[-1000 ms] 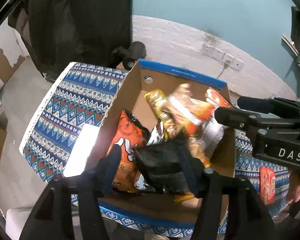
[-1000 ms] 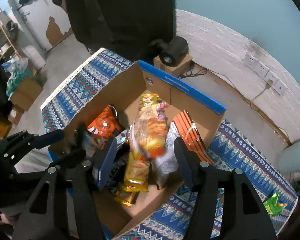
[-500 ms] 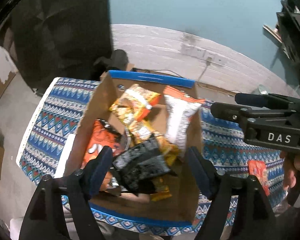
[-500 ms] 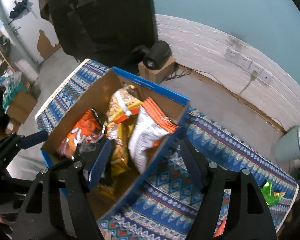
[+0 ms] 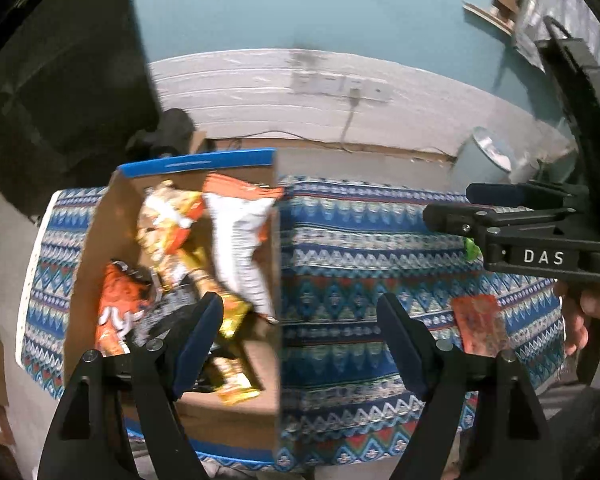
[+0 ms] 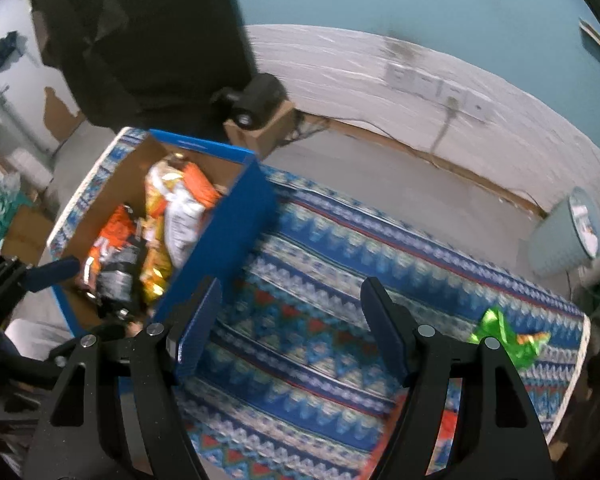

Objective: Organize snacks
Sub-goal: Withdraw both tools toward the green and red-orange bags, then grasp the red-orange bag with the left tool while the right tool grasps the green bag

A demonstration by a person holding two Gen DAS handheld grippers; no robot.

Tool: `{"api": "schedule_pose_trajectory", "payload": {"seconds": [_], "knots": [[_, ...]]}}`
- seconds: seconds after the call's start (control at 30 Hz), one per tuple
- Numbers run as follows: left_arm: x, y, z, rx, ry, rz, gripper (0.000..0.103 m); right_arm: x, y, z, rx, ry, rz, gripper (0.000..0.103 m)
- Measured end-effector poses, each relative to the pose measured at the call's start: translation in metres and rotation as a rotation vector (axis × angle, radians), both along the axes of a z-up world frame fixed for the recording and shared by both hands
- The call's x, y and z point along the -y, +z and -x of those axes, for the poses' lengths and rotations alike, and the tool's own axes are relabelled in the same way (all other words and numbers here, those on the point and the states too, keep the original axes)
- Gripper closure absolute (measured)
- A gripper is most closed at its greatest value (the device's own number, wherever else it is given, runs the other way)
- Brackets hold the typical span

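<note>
A cardboard box with blue rims [image 5: 196, 164] [image 6: 228, 216] stands on the left of the patterned cloth [image 5: 360, 248] [image 6: 340, 280]. It holds several snack bags: an orange one [image 5: 118, 304], a white and orange one [image 5: 240, 240] and a black one [image 6: 118, 280]. A red packet [image 5: 480, 324] and a green packet [image 6: 504, 336] lie on the cloth to the right. My left gripper [image 5: 300, 344] is open and empty above the box's right wall. My right gripper [image 6: 288, 328] is open and empty over the cloth; it also shows in the left wrist view [image 5: 452, 212].
A pale bin [image 5: 484, 160] [image 6: 568, 236] stands on the floor beyond the cloth's right end. A black device on a small carton [image 6: 260, 116] sits behind the box. A wall with sockets [image 6: 436, 84] runs along the back.
The black bag that sat between my left fingers a second ago now lies in the box. Both grippers have swung right, off the box and over the cloth.
</note>
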State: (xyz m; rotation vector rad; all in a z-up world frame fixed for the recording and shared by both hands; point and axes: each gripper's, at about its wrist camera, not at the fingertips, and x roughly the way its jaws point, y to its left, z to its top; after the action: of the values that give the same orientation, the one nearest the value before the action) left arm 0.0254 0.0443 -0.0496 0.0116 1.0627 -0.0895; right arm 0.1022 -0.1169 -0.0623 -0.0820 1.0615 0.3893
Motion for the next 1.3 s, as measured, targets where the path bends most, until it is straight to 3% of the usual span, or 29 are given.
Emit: {"api": "schedule_pose_trajectory", "payload": {"seconds": [0.47,0.8,1.3], "knots": [[0.088,-0.027,-0.024,-0.063,-0.139,-0.047,0.017,0.115,-0.033,-0.004,-0.074,-0.057,0.097,0.030],[0.123,-0.068,-0.059,-0.145,-0.161,-0.048,0.017,0.167,-0.071,-0.025,-0.129,0.050,0.237,0.029],[0.146,-0.134,-0.095,-0.271,-0.150,0.010,0.017,0.184,-0.145,-0.041,-0.115,0.304,0.494,0.027]]}}
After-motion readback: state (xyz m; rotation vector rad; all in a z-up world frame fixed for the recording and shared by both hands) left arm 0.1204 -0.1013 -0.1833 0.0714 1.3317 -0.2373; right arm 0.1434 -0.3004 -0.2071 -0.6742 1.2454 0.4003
